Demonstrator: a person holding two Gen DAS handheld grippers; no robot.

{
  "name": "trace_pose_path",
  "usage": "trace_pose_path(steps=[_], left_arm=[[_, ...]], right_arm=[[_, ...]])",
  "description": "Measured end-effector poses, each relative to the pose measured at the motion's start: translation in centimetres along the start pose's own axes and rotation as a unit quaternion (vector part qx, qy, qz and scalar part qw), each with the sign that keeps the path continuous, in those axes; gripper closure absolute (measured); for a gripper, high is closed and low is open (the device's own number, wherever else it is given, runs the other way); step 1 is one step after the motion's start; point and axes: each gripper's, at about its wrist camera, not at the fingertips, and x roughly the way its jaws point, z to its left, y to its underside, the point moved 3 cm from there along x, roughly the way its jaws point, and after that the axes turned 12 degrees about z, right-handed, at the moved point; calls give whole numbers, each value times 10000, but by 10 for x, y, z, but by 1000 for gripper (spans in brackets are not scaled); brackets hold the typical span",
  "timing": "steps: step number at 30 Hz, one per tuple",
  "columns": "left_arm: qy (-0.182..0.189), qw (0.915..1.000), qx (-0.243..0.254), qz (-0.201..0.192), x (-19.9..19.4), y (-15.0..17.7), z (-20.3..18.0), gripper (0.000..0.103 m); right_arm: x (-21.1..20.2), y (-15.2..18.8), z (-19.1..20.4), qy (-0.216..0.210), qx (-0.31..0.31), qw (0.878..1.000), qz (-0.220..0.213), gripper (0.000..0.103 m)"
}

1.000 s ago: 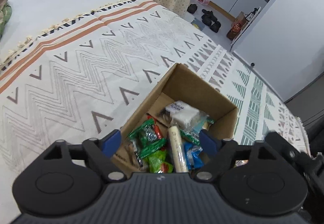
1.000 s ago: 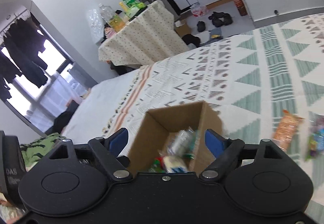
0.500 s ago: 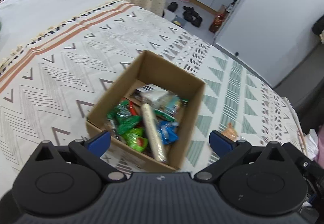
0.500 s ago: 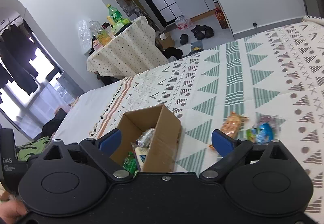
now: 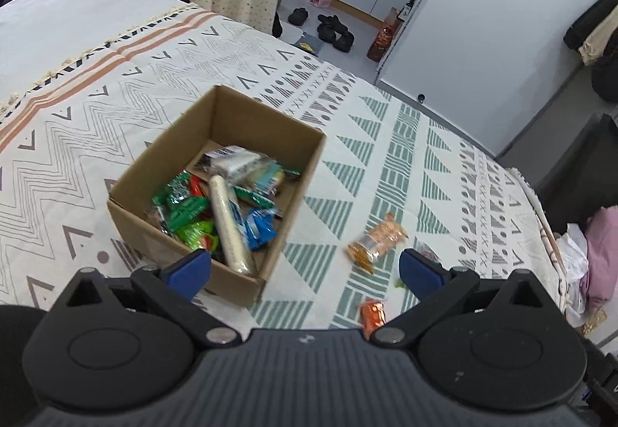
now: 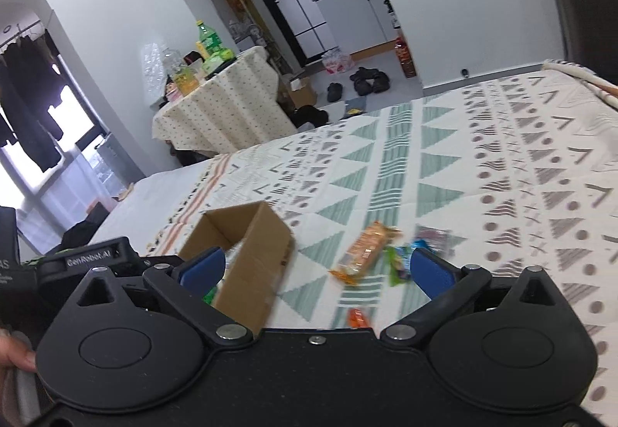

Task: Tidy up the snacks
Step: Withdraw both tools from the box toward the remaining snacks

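Observation:
A brown cardboard box [image 5: 247, 118] stands open on the patterned bedspread [image 5: 96, 141], holding several wrapped snacks, among them a long pale roll [image 5: 228, 222]. To its right lie loose snacks: an orange packet [image 5: 376, 239] and a small orange one [image 5: 372, 313]. My left gripper [image 5: 304, 270] hangs open above the box's near right corner, holding nothing. In the right wrist view the box [image 6: 251, 257] is at lower left, the orange packet [image 6: 363, 253] and green and blue packets [image 6: 398, 264] beside it. My right gripper [image 6: 316, 270] is opening, nothing between its jaws.
A table with a dotted cloth [image 6: 216, 118] carries bottles beyond the bed. Shoes [image 5: 332, 29] lie on the floor by a white wall [image 5: 483, 40]. Pink and white clothes [image 5: 595, 253] sit off the bed's right edge. The left gripper's body [image 6: 89, 257] shows at left.
Both grippers have drawn back from the box and shifted right, jaws spreading wider. The box now looks smaller and further left, and loose snacks on the bedspread have come into view.

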Motion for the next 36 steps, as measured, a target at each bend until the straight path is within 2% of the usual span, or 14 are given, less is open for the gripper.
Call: trace_pose_path(steps=[9,18,25,31,36], left_arm=[[-61,9999,30,95,8,21,-24,0],[-167,9998,125,45,21,39,-52,0],[-160,9997,13,178,49,50,-66,1],[-107,9991,-103,404,82,55,-68,9],[-98,9974,-277,654,111,52,-69,25]], right_arm=[[-13,15,-31,12,205,9998,70,0],[-9,21,-59,-189,837,9962,120,0],[7,22,-86,-160,1319,9909,234,1],[28,15,-96,-187,1497,9879,356,10],[45,10,-97,-180,1448,9884,416,15]])
